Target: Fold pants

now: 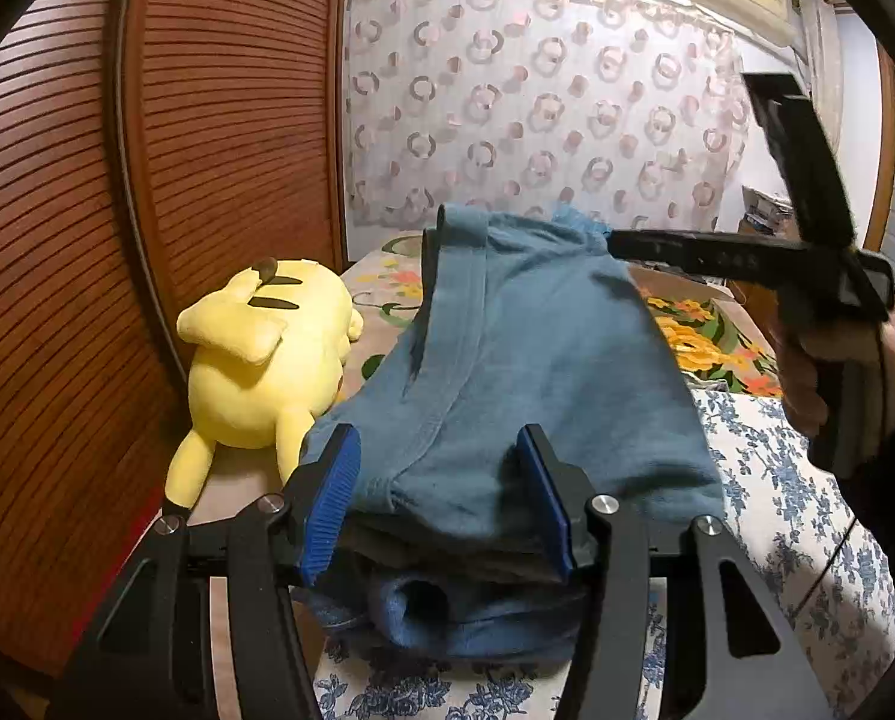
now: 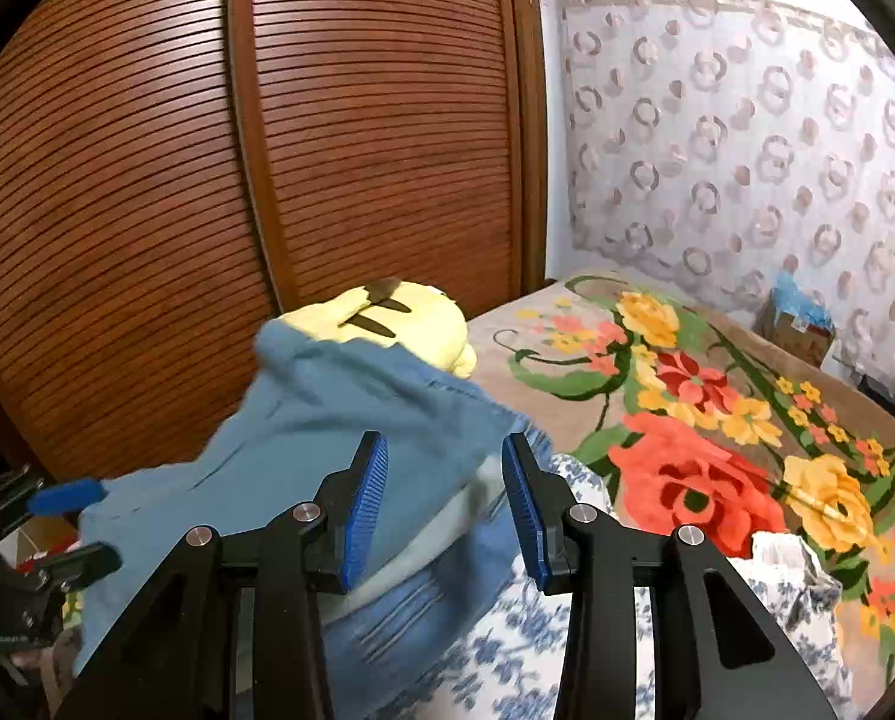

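While the blue pants [image 1: 507, 360] lie heaped on the bed, their soft knit cloth shows stitched seams, a ribbed waistband edge and thick folded layers. Left gripper [image 1: 441, 468]: black linkage, ridged blue pads; jaws stand about half apart with a bunched fold of the pants between them, and the cloth seems to fill the gap, though I cannot tell if the pads press it. Right gripper [image 2: 444, 480]: same build, jaws partly apart, pants cloth lying in the gap and blurred; a grip cannot be told there. Beyond the left jaws and to their left, a yellow plush toy [image 1: 267, 354] lies against the slatted wooden wardrobe door [image 1: 219, 120]. Under both jaws, a blue-flowered white sheet [image 1: 795, 510]; ahead of the right jaws, a bright floral blanket [image 2: 717, 450]. A patterned curtain [image 1: 537, 108] hangs behind.
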### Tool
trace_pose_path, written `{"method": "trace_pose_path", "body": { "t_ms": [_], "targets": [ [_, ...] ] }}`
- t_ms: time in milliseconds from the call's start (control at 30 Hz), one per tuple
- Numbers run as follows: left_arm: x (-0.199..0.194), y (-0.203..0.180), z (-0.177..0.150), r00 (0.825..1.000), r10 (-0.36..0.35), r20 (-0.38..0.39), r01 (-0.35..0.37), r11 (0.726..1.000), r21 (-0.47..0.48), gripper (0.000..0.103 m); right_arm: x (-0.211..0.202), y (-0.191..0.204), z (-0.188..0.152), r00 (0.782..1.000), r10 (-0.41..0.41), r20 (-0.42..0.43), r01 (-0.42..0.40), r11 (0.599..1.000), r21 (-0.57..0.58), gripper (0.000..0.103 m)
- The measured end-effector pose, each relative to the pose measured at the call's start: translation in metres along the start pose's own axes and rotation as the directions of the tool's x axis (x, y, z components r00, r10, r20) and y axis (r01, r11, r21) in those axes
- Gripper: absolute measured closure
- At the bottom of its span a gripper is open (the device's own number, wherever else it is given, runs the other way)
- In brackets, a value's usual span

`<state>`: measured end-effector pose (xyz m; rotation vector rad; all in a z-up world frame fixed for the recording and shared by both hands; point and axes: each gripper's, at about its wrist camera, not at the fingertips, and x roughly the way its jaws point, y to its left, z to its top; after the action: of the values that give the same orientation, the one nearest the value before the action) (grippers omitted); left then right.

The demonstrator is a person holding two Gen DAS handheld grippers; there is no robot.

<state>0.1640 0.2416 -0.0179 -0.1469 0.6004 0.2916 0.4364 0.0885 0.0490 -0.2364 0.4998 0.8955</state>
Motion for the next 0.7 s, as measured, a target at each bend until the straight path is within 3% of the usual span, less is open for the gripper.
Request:
{"method": "trace_pose_path", "body": {
  "t_ms": [200, 400, 633, 667, 700],
  "targets": [
    [-0.02, -0.009, 0.001, 1.0, -0.016, 0.021, 0.015, 1.0, 0.027, 0.046, -0.042, 0.015, -0.023, 1.0, -0.002, 0.018, 0.002, 1.0, 0.02, 0.062],
    [-0.043, -0.02, -0.004, 0.998, -0.051, 0.044, 0.049, 0.998, 0.049, 0.029, -0.089, 0.033, -0.048, 0.999, -0.03, 0.036, 0.029, 0.999, 0.038, 0.062],
    [-0.068, -0.033, -0.017, 0.993, -0.105, 0.051, 0.101, 0.992, 0.082, 0.028, -0.145, 0.058, -0.078, 0.995, -0.08, 0.053, 0.077, 0.996, 0.053, 0.061],
    [-0.071, -0.034, -0.019, 0.992, -0.112, 0.055, 0.107, 0.991, 0.084, 0.019, -0.15, 0.062, -0.08, 0.995, -0.086, 0.054, 0.083, 0.995, 0.055, 0.061],
    [-0.075, -0.035, -0.021, 0.991, -0.119, 0.061, 0.113, 0.99, 0.083, 0.016, -0.156, 0.066, -0.083, 0.994, -0.093, 0.055, 0.09, 0.994, 0.058, 0.061]
  ]
}}
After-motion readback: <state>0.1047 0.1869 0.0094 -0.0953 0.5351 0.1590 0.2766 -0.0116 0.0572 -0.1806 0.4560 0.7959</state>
